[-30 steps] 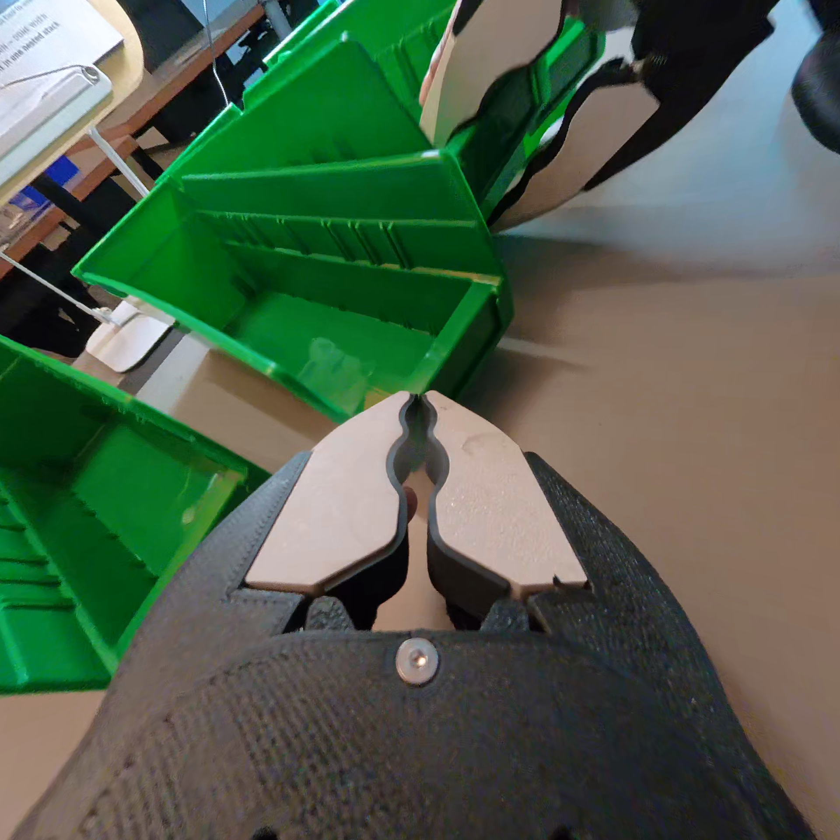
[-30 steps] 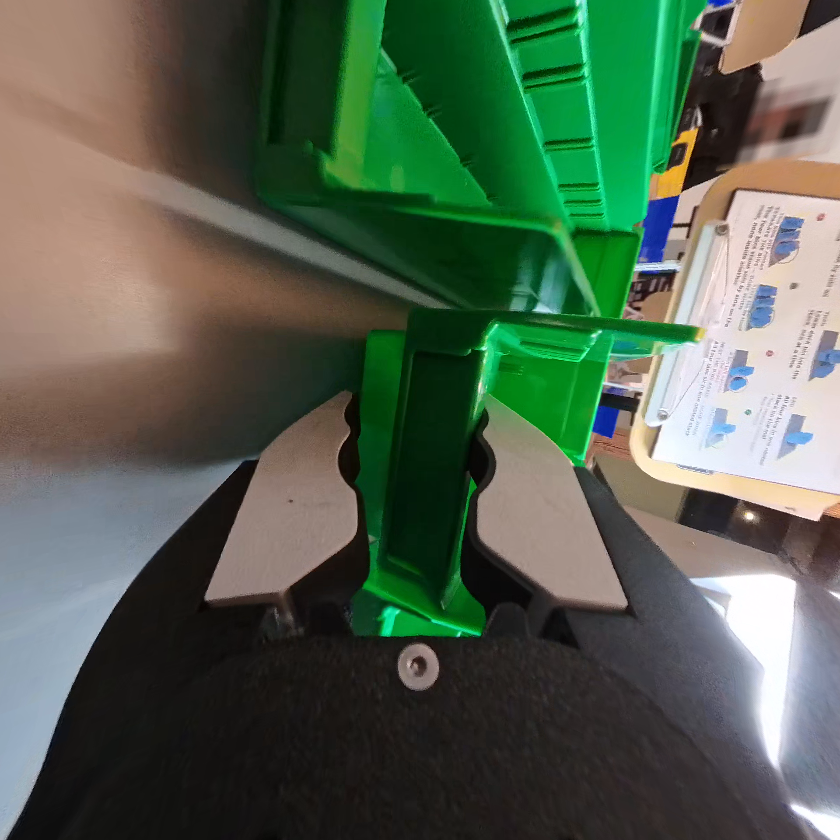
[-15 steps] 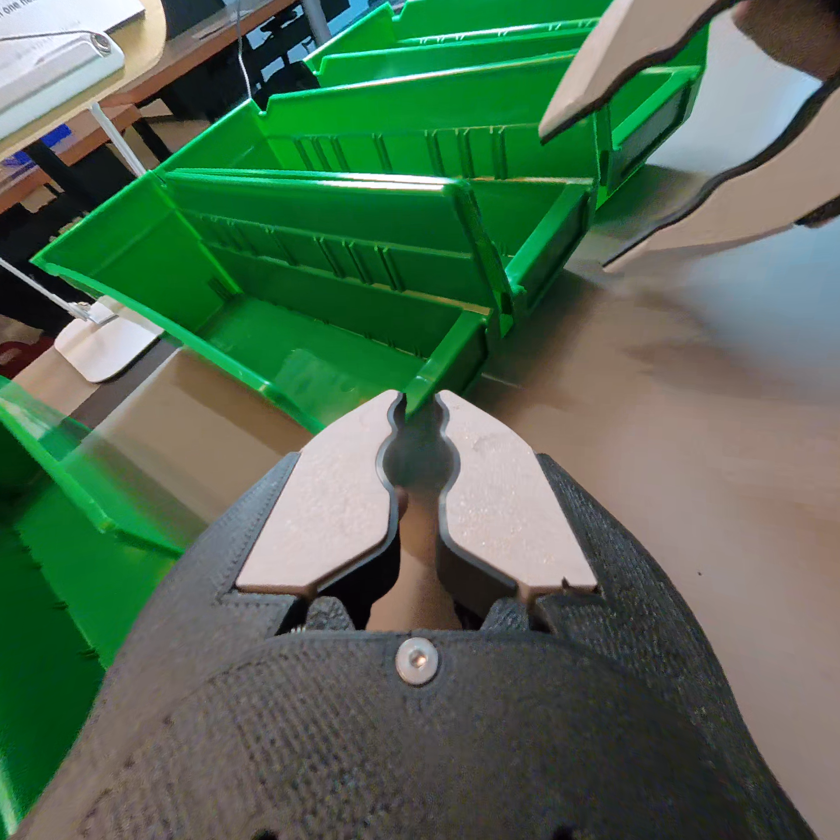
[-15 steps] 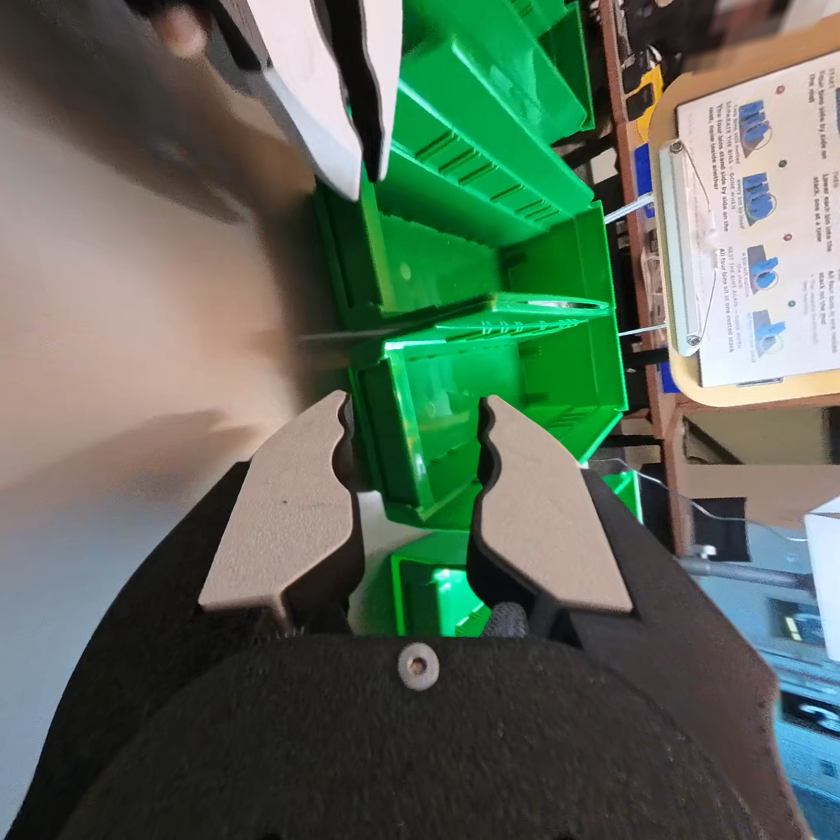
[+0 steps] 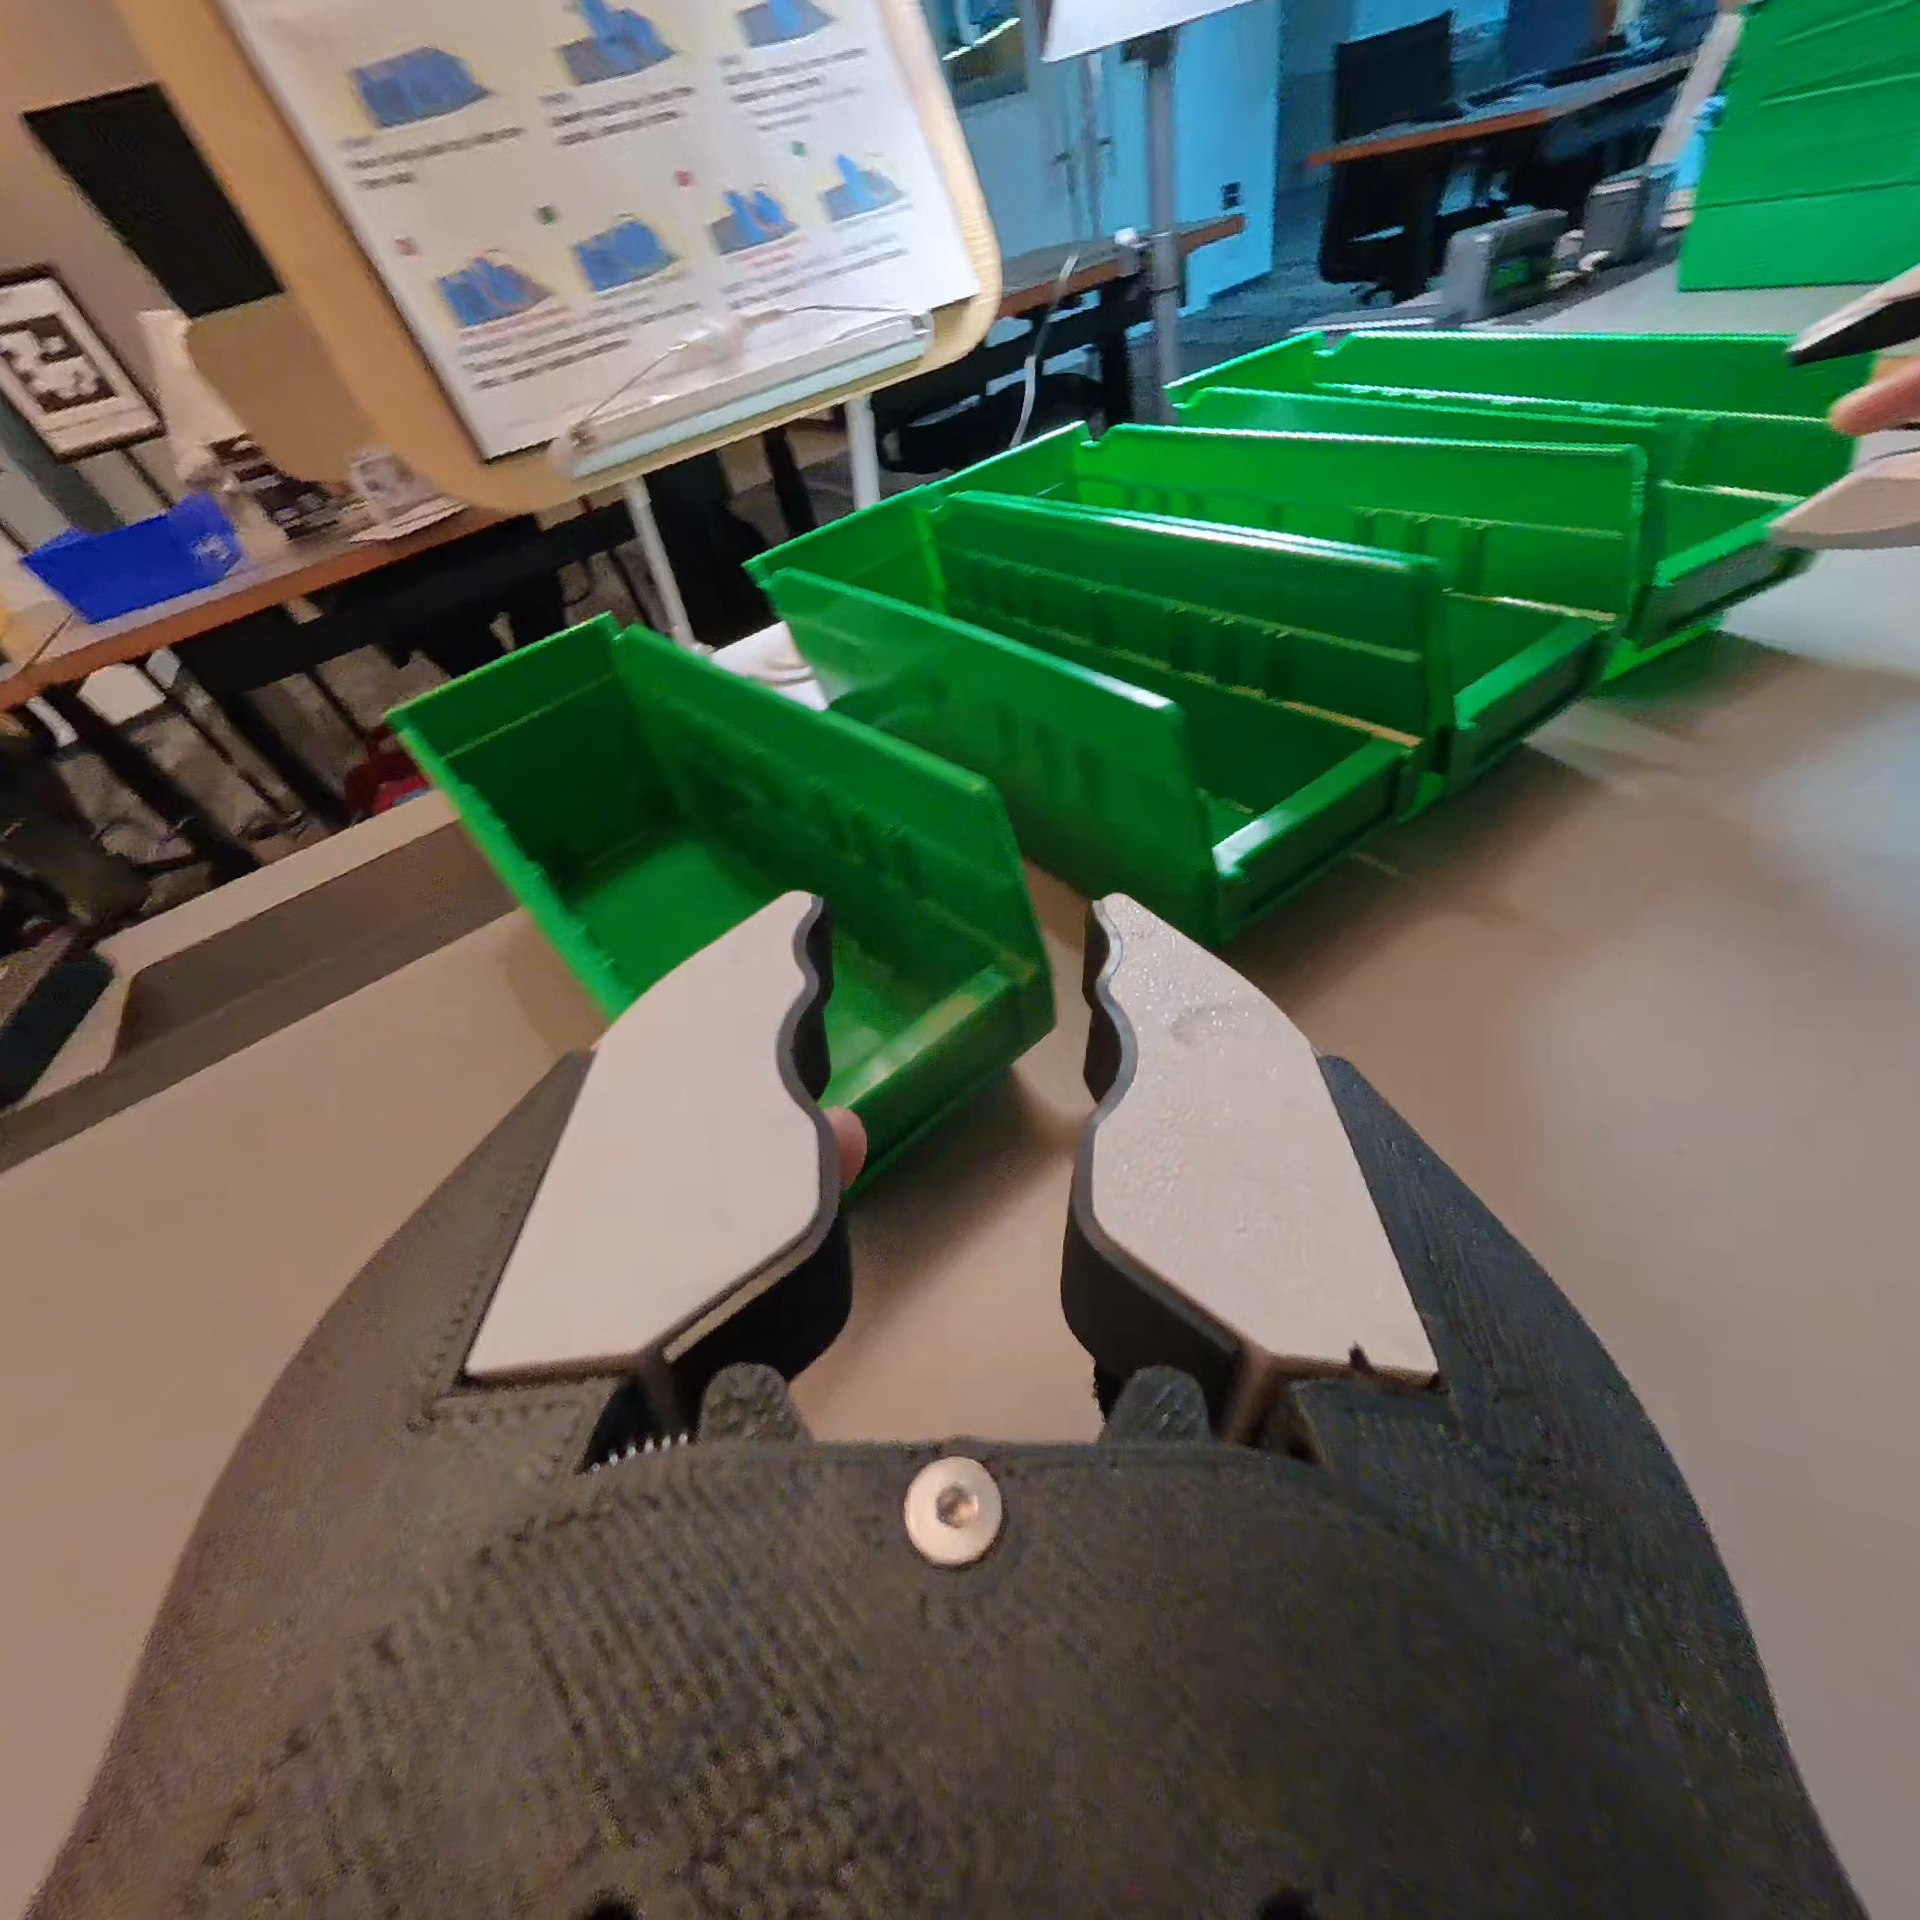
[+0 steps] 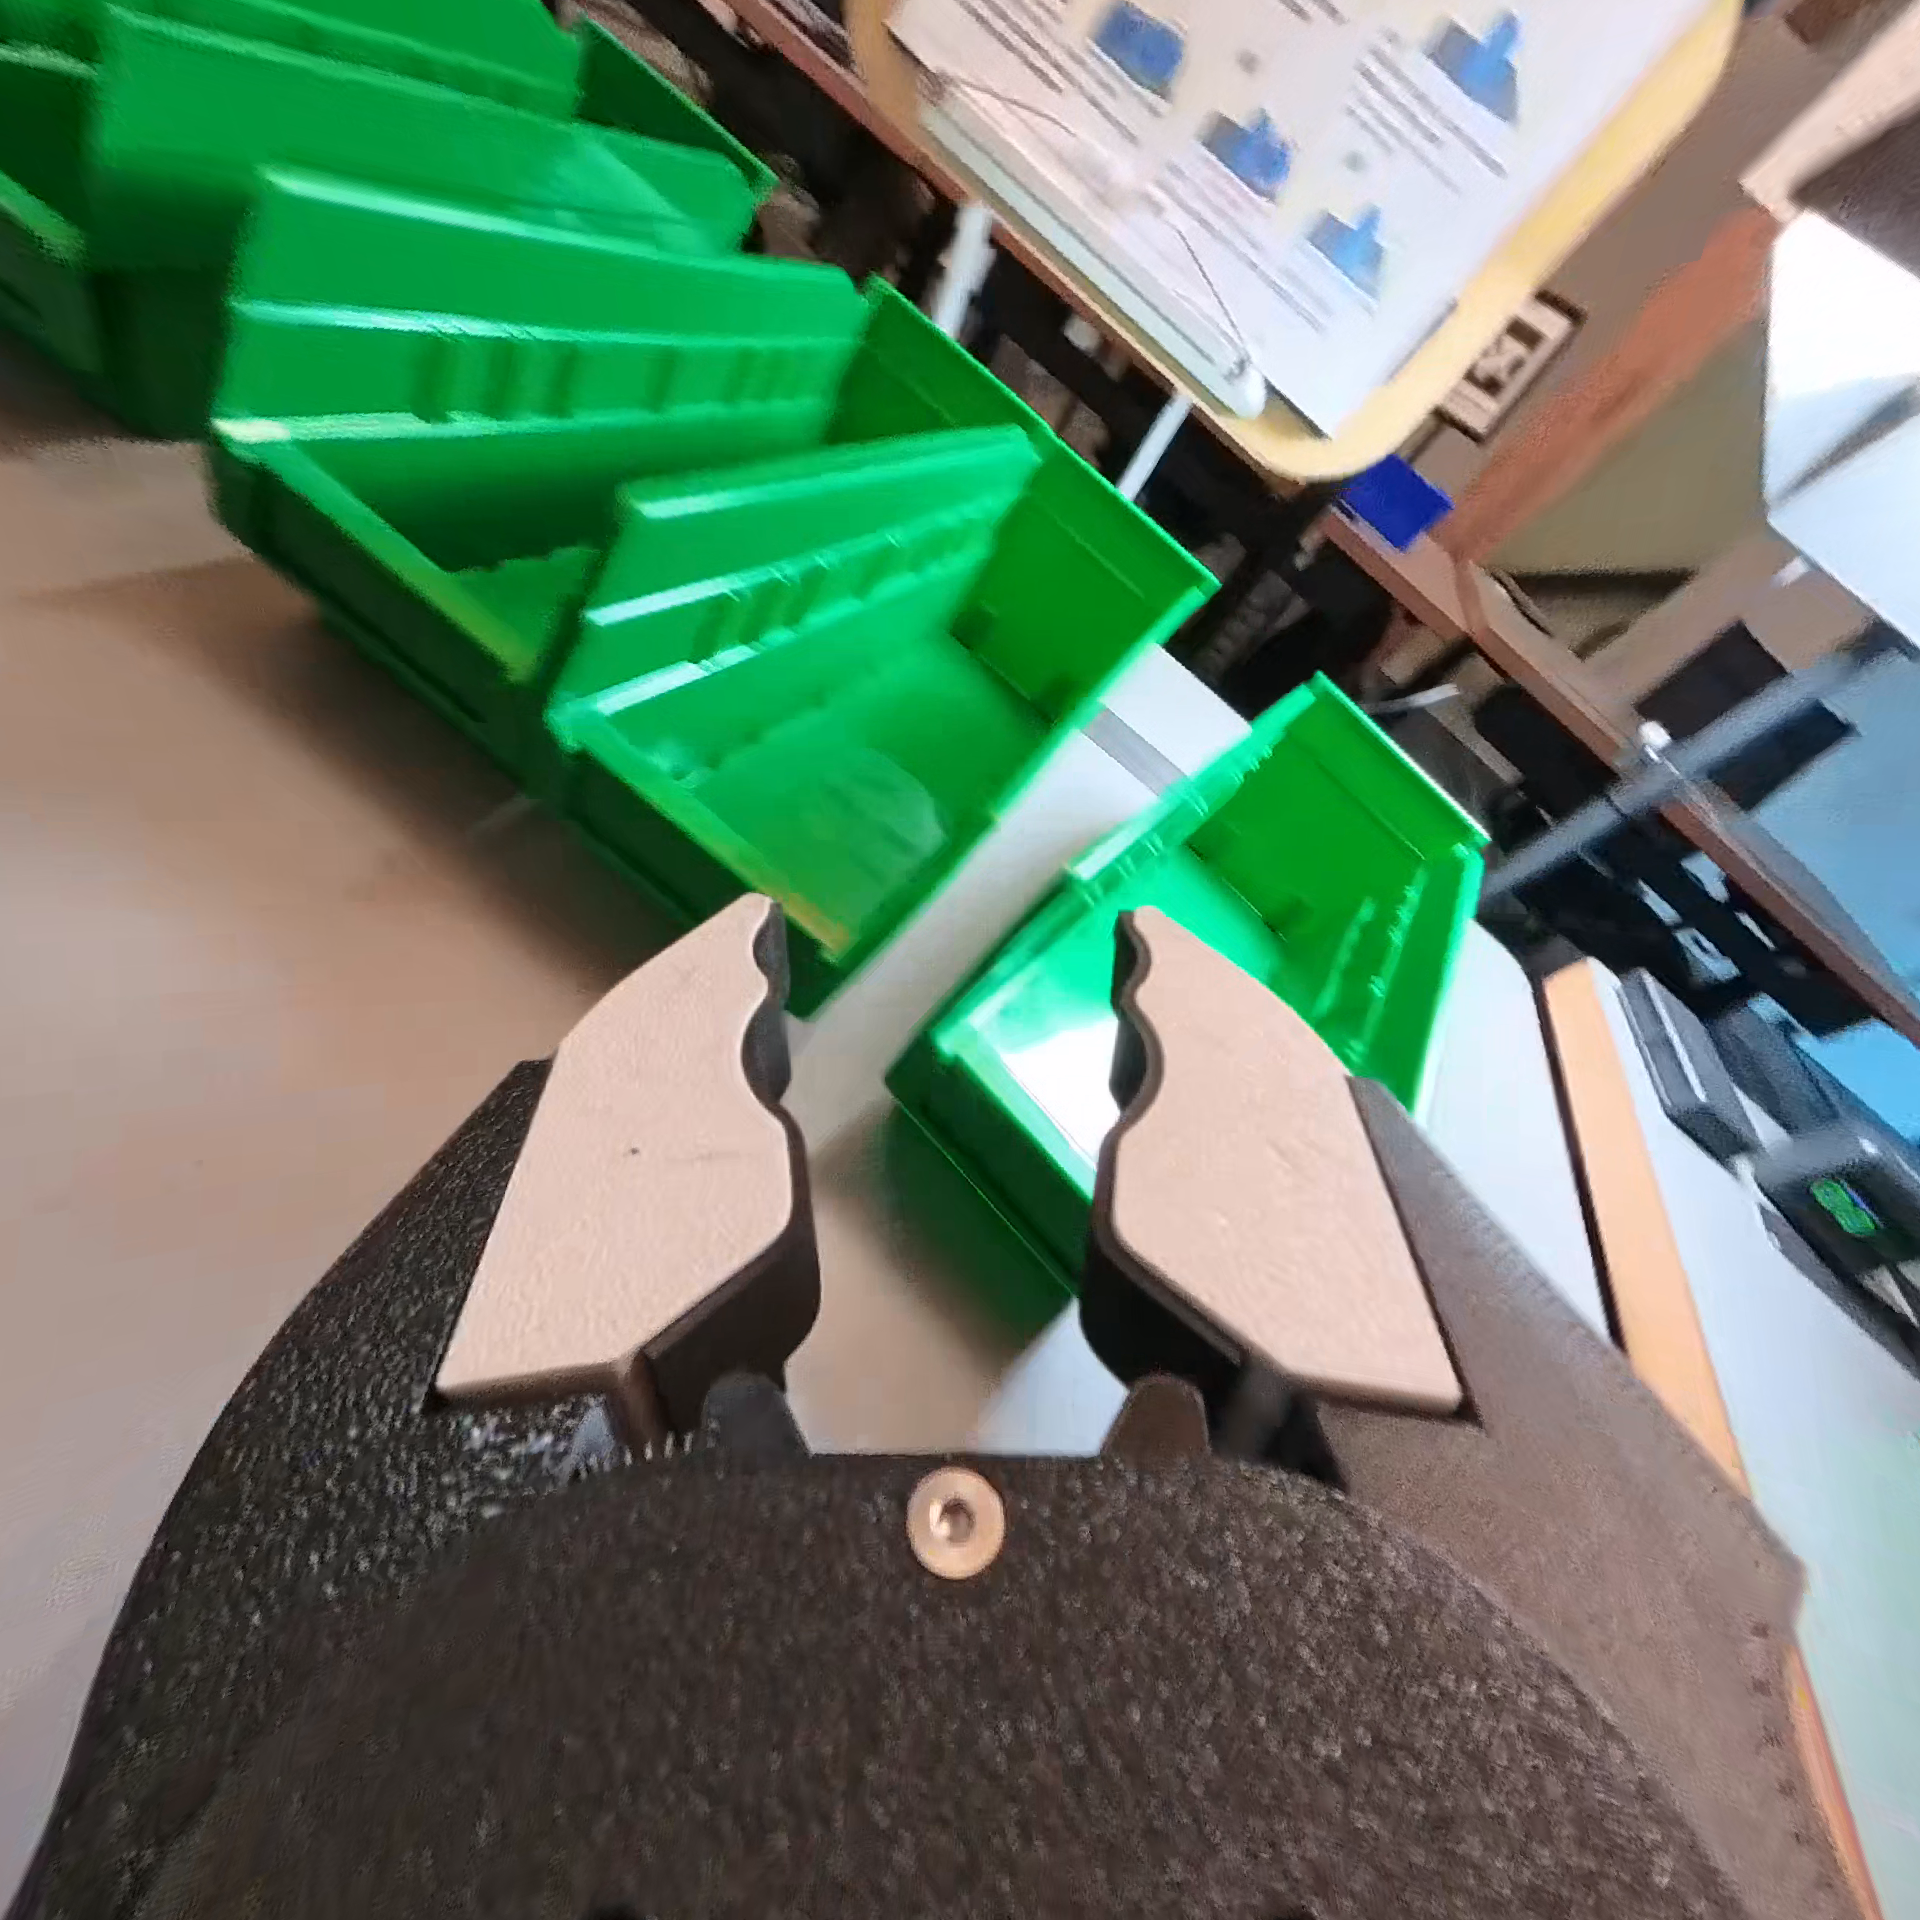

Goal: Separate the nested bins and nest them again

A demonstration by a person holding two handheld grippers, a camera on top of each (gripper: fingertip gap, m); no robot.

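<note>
Several green bins stand in a row on the tan table [image 5: 1558,1039]. The nearest bin [image 5: 727,831] stands alone, just beyond my left gripper [image 5: 951,935], which is open and empty with its left finger in front of the bin's low front wall. The second bin [image 5: 1091,727] and those behind it [image 5: 1455,520] sit close together. In the right wrist view the lone bin [image 6: 1278,914] lies just beyond my right gripper [image 6: 951,935], which is open and empty. The neighbouring bin [image 6: 810,707] is to its left. The right gripper's fingers [image 5: 1849,514] show at the left wrist view's right edge.
A clipboard with an instruction sheet [image 5: 623,208] stands on a thin stand behind the bins; it also shows in the right wrist view [image 6: 1299,156]. The table's edge runs just left of the lone bin. A blurred green panel [image 5: 1808,156] fills the top right corner. Desks stand beyond.
My left gripper let go of a bin's front corner, opened and drew back. My right gripper released the bin it held a second ago and drew back; the view swung level.
</note>
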